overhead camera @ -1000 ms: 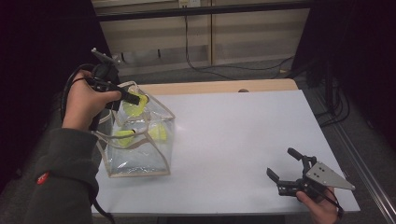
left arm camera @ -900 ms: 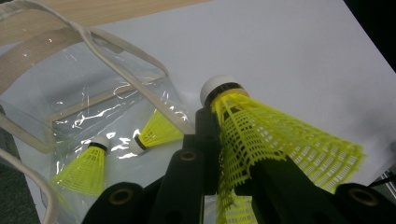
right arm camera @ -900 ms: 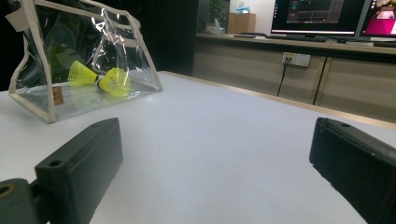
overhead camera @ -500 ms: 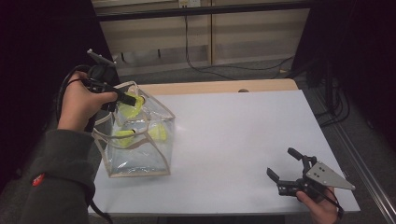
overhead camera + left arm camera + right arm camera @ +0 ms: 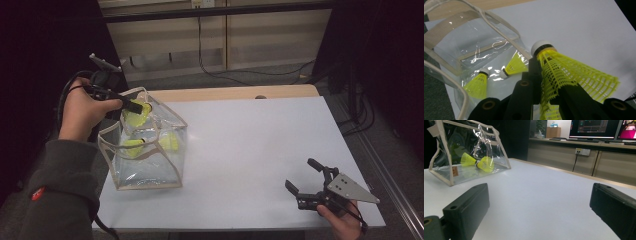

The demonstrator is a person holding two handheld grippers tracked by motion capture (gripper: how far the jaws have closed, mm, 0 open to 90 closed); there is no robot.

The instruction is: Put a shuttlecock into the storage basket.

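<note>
held shuttlecock [image 5: 564, 75]: yellow mesh skirt, white cork tip with a dark band; pinched by the skirt in the left tool [image 5: 134, 106], over the open mouth of the bag at upper left of the high view; cork points away from the camera in the left gripper view.
left tool: pressed together on the shuttlecock skirt; hand [image 5: 82, 112] wrapped round the body, grey-green sleeve [image 5: 62, 190] comes in from lower left.
bag [image 5: 150, 160]: clear plastic, beige trim and beige handles, stands on the left end of the bench, mouth up.
loose shuttlecocks [image 5: 477, 85]: two more yellow ones lie inside the bag on its floor, cork ends close together.
right tool [image 5: 302, 192]: lower right of the high view, spread wide, nothing between the jaws, well apart from the bag; grey three-cornered plate on top.
bench [image 5: 260, 145]: white top, mostly bare, wood edge strip along the far side.
room: dim; beige panelled cabinets behind the bench, black cables on the floor, wall socket; lit monitors [image 5: 596, 128] at the upper right of the right gripper view.
change vs earlier frame: left hand and shuttlecock sit slightly further left and higher over the bag; bag and right tool unchanged.
</note>
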